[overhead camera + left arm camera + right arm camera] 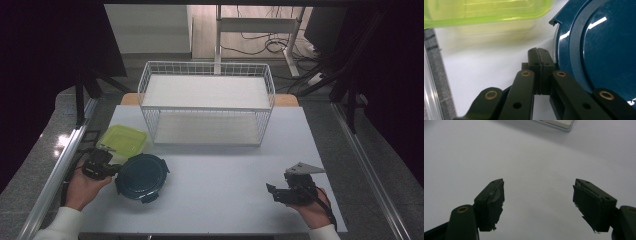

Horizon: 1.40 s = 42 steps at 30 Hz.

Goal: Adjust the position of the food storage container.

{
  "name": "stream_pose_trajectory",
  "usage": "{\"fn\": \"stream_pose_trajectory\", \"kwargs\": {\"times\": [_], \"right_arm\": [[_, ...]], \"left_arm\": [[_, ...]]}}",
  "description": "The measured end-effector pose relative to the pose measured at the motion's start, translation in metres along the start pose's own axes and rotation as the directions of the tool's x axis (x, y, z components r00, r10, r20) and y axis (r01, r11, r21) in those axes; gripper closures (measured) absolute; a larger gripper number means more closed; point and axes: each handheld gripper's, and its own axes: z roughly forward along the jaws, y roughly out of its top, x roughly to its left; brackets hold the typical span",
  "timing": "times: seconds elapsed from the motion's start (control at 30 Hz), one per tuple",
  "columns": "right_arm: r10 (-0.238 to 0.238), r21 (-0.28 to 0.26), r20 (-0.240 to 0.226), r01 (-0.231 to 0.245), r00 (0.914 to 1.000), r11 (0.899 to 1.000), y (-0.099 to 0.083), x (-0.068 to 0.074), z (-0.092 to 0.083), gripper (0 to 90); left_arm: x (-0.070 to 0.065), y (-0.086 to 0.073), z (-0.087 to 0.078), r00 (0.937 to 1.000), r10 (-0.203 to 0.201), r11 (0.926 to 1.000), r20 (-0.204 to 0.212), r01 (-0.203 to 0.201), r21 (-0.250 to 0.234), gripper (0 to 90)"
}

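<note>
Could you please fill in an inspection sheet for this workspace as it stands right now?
Surface: white table, bare at the centre.
Job's things: round dark blue container with its lid on, at front left; green container just behind it.
Clutter: nothing seen.
Grippers: left gripper shut, jaws together beside the blue container's rim, nothing between them; right gripper open over bare table.
Cables: a cable tangle on the floor beyond the table.
Surroundings: white wire shelf rack at the table's back; dark curtains at the sides.

Left tongs (pixel 116 170) touch the round blue container (pixel 142 176)'s rim beside the green lid (pixel 123 139).
</note>
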Motion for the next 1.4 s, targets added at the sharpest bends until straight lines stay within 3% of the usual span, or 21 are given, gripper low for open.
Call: {"fn": "stream_pose_trajectory", "kwargs": {"times": [0.23,0.57,0.87,1.4], "right_arm": [[-0.005,-0.002,-0.003,0.005,1.0,1.0,0.0,0.0,0.0,25.3],[-0.001,-0.003,-0.001,0.001,1.0,1.0,0.0,0.0,-0.001,25.2],[-0.009,0.002,0.002,0.009,1.0,1.0,0.0,0.002,0.0,25.2],[-0.004,-0.003,0.013,0.004,0.9999,1.0,-0.001,0.0,-0.002,25.3]], "left_arm": [[-0.029,0.009,0.004,0.9987,0.046,0.9989,0.02,-0.046,0.012,90.0],[-0.056,0.021,0.011,0.9949,0.084,0.9965,0.056,-0.084,0.002,90.0],[-0.085,0.032,0.017,0.9858,0.137,0.9905,0.097,-0.138,0.0,90.0],[-0.079,0.033,0.019,0.979,0.129,0.9916,0.158,-0.128,-0.016,90.0]]}}
